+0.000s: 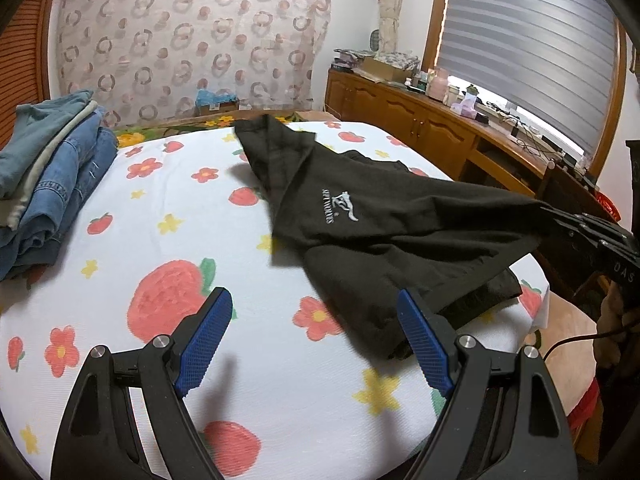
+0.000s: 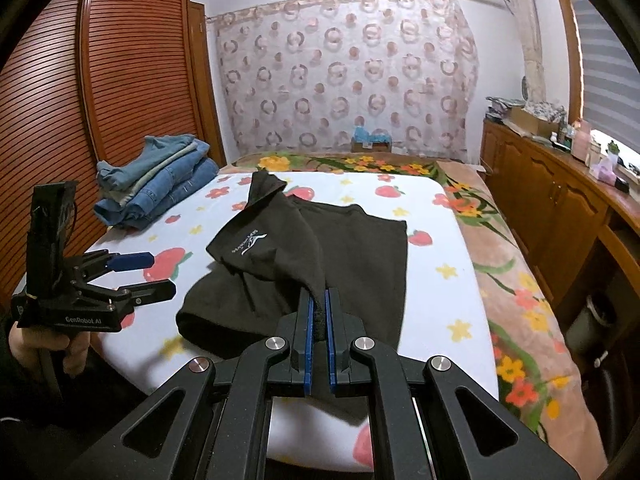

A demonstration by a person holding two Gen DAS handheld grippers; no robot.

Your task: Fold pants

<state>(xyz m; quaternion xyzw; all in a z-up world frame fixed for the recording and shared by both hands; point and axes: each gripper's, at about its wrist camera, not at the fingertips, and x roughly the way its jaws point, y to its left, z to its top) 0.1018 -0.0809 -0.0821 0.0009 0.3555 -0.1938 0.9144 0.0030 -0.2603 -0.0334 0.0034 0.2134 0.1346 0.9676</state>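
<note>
Black pants (image 1: 360, 216) with a white logo lie partly spread on the strawberry-print sheet (image 1: 160, 216). One part is lifted and stretched toward the right. My right gripper (image 2: 319, 300) is shut on the black pants (image 2: 320, 248), pinching a fold of fabric between its blue pads and holding it above the bed. It also shows in the left wrist view (image 1: 560, 220) at the right edge. My left gripper (image 1: 316, 304) is open and empty, low over the sheet just left of the pants' near end. It shows in the right wrist view (image 2: 162, 274) at the left, jaws apart.
A stack of folded jeans (image 1: 48, 184) sits at the bed's back left, also in the right wrist view (image 2: 156, 184). A wooden cabinet (image 1: 420, 120) with clutter runs along the right wall. A louvred wardrobe (image 2: 100, 80) stands left. A patterned curtain (image 2: 348, 72) hangs behind.
</note>
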